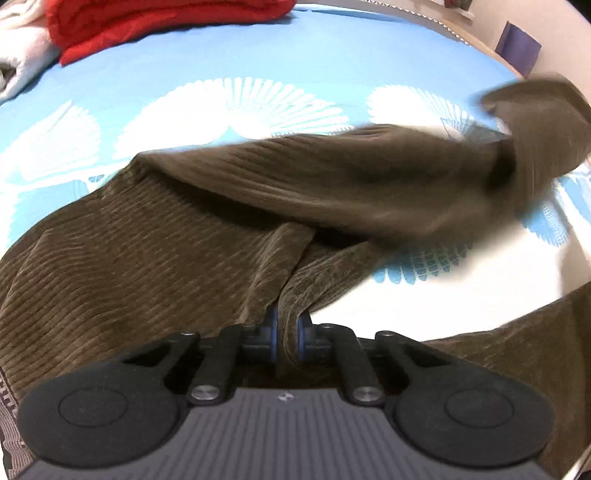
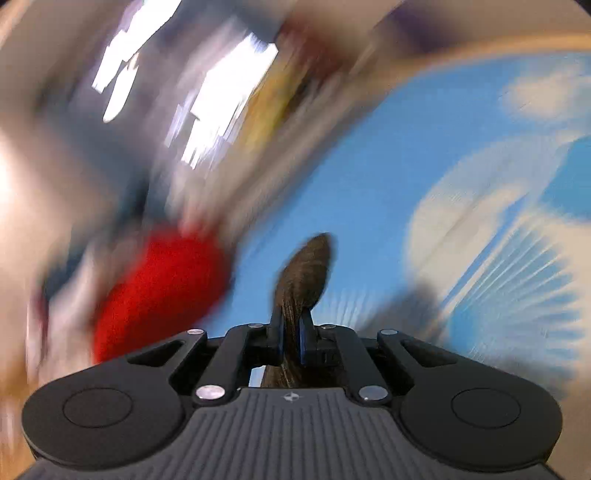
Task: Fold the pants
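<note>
Brown corduroy pants (image 1: pixel 155 243) lie across a blue bedsheet with white fan prints (image 1: pixel 229 66). In the left wrist view my left gripper (image 1: pixel 287 334) is shut on a bunched fold of the pants near their middle. One leg is lifted and stretches, blurred, toward the upper right (image 1: pixel 532 122). In the right wrist view my right gripper (image 2: pixel 291 338) is shut on a narrow end of the brown pants (image 2: pixel 306 269), which sticks out past the fingertips. That view is heavily smeared.
A folded red garment (image 1: pixel 155 26) lies at the bed's far left beside white cloth (image 1: pixel 26 55). The red garment (image 2: pixel 159 288) also shows as a blur left of the right gripper. The bed's far edge and a wall run along the upper right (image 1: pixel 480 29).
</note>
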Available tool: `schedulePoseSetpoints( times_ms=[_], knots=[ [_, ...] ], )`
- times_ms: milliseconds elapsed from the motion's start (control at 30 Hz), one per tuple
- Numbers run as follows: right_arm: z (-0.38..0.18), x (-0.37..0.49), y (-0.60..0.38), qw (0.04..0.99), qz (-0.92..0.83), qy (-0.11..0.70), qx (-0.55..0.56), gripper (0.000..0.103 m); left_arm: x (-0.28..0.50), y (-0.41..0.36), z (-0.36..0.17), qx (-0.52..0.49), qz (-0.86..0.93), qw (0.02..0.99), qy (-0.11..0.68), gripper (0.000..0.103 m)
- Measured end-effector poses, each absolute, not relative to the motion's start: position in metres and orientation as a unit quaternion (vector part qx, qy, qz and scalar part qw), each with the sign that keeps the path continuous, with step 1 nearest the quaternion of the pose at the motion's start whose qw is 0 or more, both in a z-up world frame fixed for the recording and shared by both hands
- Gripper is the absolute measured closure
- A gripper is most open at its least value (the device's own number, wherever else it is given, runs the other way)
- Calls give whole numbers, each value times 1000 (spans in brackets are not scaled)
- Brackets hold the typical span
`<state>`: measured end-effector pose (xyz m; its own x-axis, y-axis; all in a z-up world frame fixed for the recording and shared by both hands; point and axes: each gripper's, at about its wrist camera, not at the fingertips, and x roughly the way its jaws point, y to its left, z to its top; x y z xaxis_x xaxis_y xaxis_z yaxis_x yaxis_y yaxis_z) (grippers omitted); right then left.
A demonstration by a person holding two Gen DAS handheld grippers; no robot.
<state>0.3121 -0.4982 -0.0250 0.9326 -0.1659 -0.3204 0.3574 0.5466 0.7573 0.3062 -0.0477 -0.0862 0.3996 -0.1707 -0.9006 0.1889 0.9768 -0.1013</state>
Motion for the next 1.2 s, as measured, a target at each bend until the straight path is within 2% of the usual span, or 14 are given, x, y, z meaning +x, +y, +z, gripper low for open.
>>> schedulePoseSetpoints(
  times_ms=[67, 133, 267, 567, 667, 733, 767, 800, 933, 1067, 1133, 1200],
  knots=[
    [-27, 297, -517, 850, -269, 120, 436, 96, 304, -44, -87, 14, -118, 829, 546, 93],
    [-43, 304, -525, 840, -349, 219, 352, 96, 300, -46, -88, 35, -144, 823, 549, 92],
    [-86, 307, -543, 812, -348, 302, 357, 94, 295, -45, -86, 53, -164, 816, 552, 92],
    [-84, 299, -554, 817, -340, 303, 355, 96, 293, -47, -81, 69, -214, 800, 557, 89],
    [-81, 296, -553, 794, -397, 332, 319, 96, 291, -44, -76, 76, -256, 785, 558, 79],
    [-85, 286, -558, 772, -433, 333, 325, 96, 289, -37, -67, 65, -280, 783, 551, 64],
    [-85, 281, -560, 766, -447, 327, 326, 95, 290, -30, -61, 52, -288, 786, 544, 48],
    [-85, 278, -560, 764, -457, 320, 325, 95, 291, -19, -53, 35, -292, 793, 533, 43],
    [-76, 275, -550, 766, -461, 318, 316, 78, 306, 51, -33, -39, -214, 837, 502, 42],
    [-44, 271, -526, 791, -458, 283, 289, 76, 322, 138, -49, -85, -65, 853, 510, 41],
    [-19, 267, -508, 815, -439, 257, 279, 76, 326, 175, -64, -99, 1, 850, 517, 36],
    [7, 263, -485, 846, -406, 232, 257, 75, 327, 203, -81, -117, 29, 844, 522, 24]
  ],
)
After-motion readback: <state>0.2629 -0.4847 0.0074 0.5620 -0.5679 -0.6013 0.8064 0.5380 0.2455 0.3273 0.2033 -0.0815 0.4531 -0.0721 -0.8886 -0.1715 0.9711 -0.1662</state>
